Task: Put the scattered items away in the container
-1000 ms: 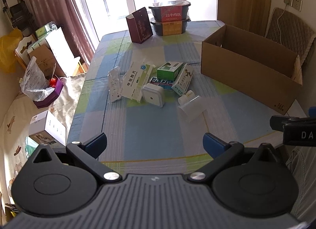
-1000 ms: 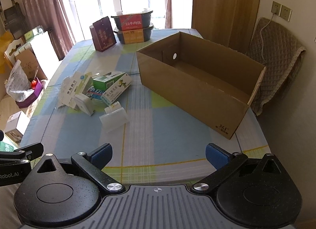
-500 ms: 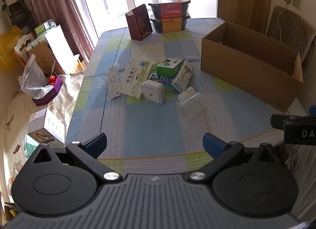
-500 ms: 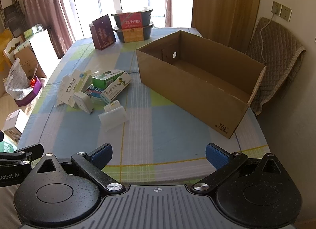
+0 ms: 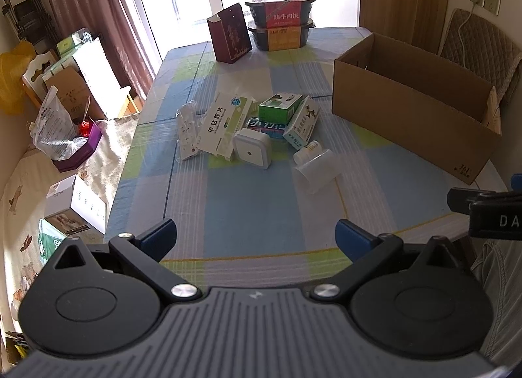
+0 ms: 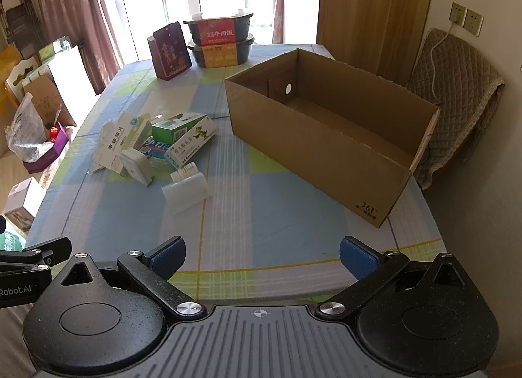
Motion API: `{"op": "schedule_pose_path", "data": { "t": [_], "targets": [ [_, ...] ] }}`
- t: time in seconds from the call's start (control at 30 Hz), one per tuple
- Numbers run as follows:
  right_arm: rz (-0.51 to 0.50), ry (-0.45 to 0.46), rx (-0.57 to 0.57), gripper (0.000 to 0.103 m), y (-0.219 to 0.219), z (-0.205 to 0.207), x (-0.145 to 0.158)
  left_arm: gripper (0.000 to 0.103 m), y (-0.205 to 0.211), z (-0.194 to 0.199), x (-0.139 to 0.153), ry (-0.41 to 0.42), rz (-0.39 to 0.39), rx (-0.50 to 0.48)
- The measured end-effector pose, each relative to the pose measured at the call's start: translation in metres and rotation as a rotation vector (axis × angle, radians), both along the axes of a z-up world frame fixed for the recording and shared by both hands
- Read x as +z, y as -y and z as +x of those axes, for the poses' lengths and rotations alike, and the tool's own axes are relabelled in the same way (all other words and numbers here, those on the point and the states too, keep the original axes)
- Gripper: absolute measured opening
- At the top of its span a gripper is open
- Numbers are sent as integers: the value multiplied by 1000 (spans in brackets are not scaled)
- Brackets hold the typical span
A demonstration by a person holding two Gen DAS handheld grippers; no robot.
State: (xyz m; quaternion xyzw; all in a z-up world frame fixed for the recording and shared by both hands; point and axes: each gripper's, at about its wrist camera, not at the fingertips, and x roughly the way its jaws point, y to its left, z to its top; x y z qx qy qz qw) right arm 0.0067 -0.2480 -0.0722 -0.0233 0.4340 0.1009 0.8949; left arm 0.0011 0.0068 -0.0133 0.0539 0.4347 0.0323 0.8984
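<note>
Where curtains point(image 5: 98, 19) hang, checked tablecloth point(image 5: 248, 211) gleams.

Carton point(image 6: 319, 149) on table point(image 6: 277, 215) right, med boxes point(image 6: 156, 143) left of it

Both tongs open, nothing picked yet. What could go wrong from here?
1. The medicine boxes are piled: the green box rests on the blue pack, with the long white box leaning alongside. Grabbing one likely shifts the others.
2. The clear cup lies on its side next to the small bottle; it may roll or slip in the tongs.
3. The cardboard box has tall walls; a low carry could catch the rim.
</note>
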Motion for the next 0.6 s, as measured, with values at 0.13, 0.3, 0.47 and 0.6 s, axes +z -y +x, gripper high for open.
{"op": "schedule_pose_path", "data": {
  "t": [0.13, 0.3, 0.47, 0.6],
  "targets": [
    [-3, -2, 1, 103, -1, 0, -1, 102, 0, 0, -2, -4, 0, 0],
    [-6, -3, 1, 103, -2, 0, -2, 102, -1, 1, -3, -9, -1, 2],
    [-9, -2, 2, 103, -3, 0, -2, 102, -1, 2, -5, -12, -2, 3],
    [-11, -4, 2, 103, -3, 1, -3, 102, -1, 2, -6, -14, -1, 3]
  ]
}}
